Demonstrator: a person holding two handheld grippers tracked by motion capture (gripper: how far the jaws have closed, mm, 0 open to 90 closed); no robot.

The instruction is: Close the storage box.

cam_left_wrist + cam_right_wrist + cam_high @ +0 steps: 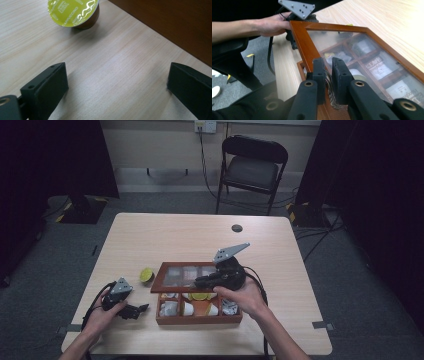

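At the table's near edge (280,340), the person's 2 forearms come in from below, each hand gripping a claw. Left hand (100,312) holds the left gripper (141,310) low over the wood, just left of the box (200,319). Its jaws stand wide apart with nothing between them; in the left gripper view only bare tabletop lies in the gap, and the box's brown side crosses the upper right corner.

Right hand (245,297) holds the right gripper (200,281) over the middle of the box, its grey plate (231,252) tilted up behind it. In the right gripper view the jaws are nearly closed, pinching a small metal clasp (328,82) at the edge of the lid (302,47). That lid, a wooden frame with a clear pane, is raised at a slant, hinged along the box's far side.

Under it the box is split into compartments. White sachets (168,308) fill several in the front row, and yellow-green capsules (201,296) sit in the middle one behind. Through the pane in the right gripper view, more packets (377,67) show in their cells, their print too blurred to read.

Just beyond the left gripper, a yellow-green capsule (146,274) lies tipped on the table, near the lid's left corner; its foil top (72,11) reads cappuccino.

Farther off, a dark round disc (237,228) sits toward the far edge. Beyond the table stands a black folding chair (252,167) on grey carpet.
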